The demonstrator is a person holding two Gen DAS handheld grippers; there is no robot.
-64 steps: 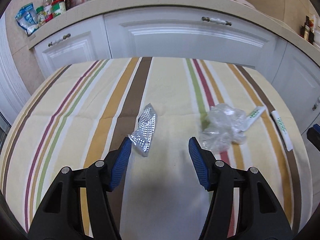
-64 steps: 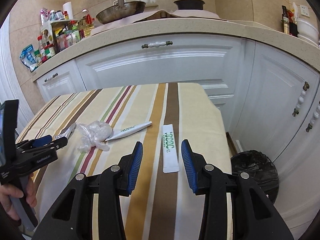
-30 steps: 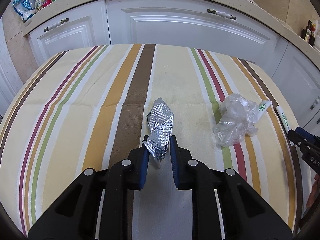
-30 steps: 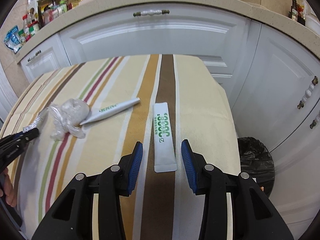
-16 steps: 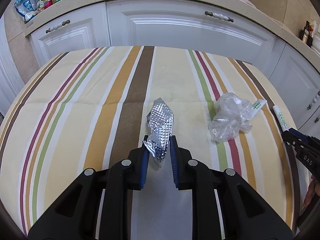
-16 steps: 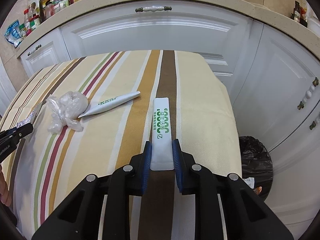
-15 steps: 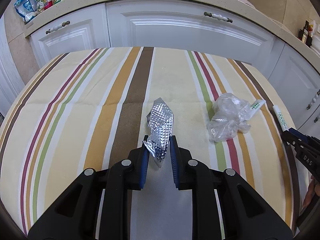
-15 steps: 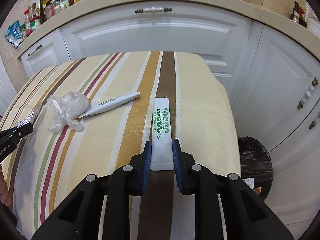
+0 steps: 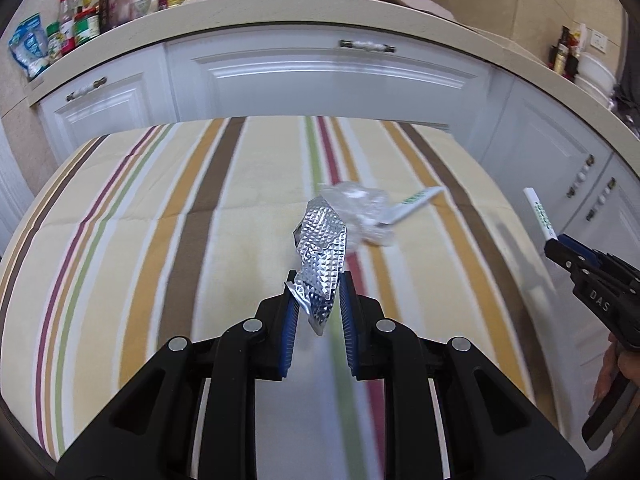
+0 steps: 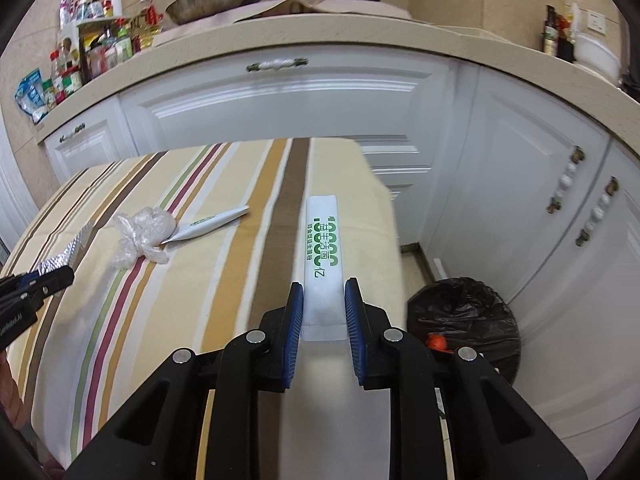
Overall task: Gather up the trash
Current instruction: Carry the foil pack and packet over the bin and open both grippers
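My left gripper (image 9: pixel 318 300) is shut on a crumpled silver foil wrapper (image 9: pixel 322 246) and holds it above the striped tablecloth (image 9: pixel 160 240). My right gripper (image 10: pixel 323 304) is shut on a white sachet with green print (image 10: pixel 322 248) and holds it raised over the table's right edge. A crumpled clear plastic wrap (image 10: pixel 142 232) and a second white sachet (image 10: pixel 212 222) lie on the cloth; both also show in the left wrist view, the wrap (image 9: pixel 366 208) and the sachet (image 9: pixel 416 202). The right gripper with its sachet (image 9: pixel 540 214) shows at the left view's right edge.
A bin lined with a black bag (image 10: pixel 464 328) stands on the floor right of the table. White cabinets (image 10: pixel 300 100) run behind and to the right, under a beige counter (image 10: pixel 320 36) with bottles and pans.
Both grippers have lifted their trash off the cloth. The left one has moved right with the foil, and the right one has risen with the sachet.
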